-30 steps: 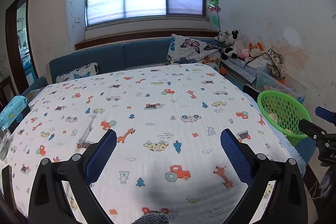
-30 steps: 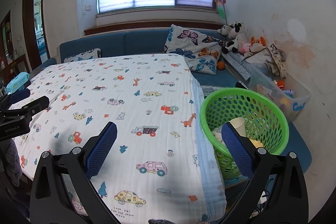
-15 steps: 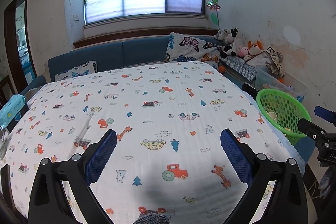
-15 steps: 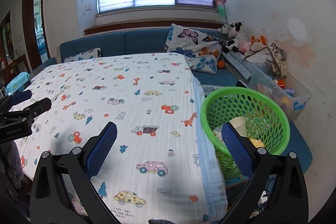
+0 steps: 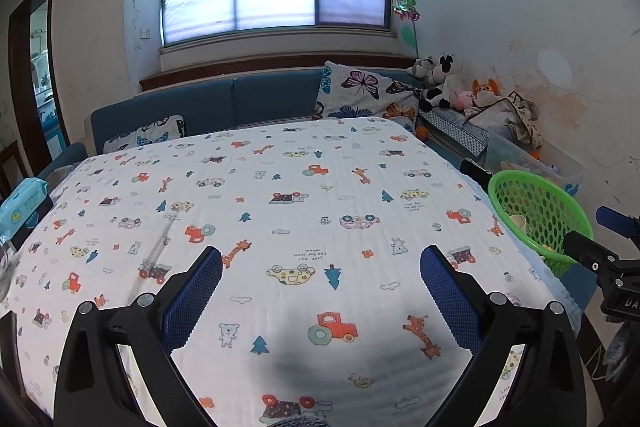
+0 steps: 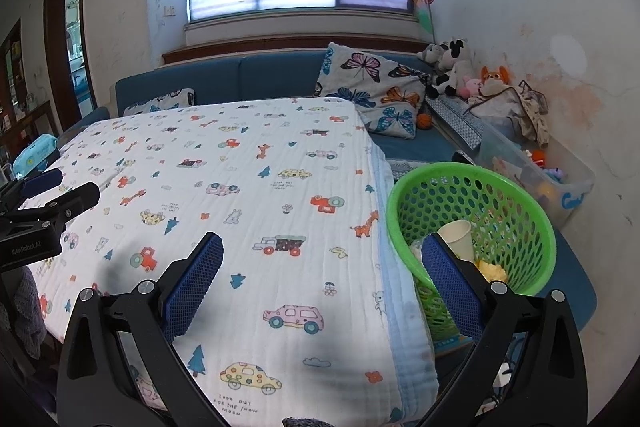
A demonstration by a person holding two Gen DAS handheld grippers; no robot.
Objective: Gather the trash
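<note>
A green perforated basket point(image 6: 516, 211) stands off the table's right edge and holds a paper cup point(image 6: 458, 239) and yellow crumpled trash point(image 6: 492, 269). It also shows at the right of the left wrist view point(image 5: 556, 203). My left gripper point(image 5: 320, 289) is open and empty above the white cartoon-print tablecloth point(image 5: 280, 211). My right gripper point(image 6: 320, 271) is open and empty over the table's right edge, its right finger in front of the basket. No loose trash shows on the cloth point(image 6: 240, 187).
A blue wet-wipes pack point(image 5: 26, 197) lies at the table's left edge. A blue sofa point(image 5: 224, 103) with butterfly cushions point(image 5: 364, 95) lines the back. Plush toys point(image 6: 452, 67) and a clear storage bin point(image 6: 532, 171) sit along the right wall.
Both views have pulled back and risen slightly; the table and basket sit a little lower and farther. Both grippers stay open and empty.
</note>
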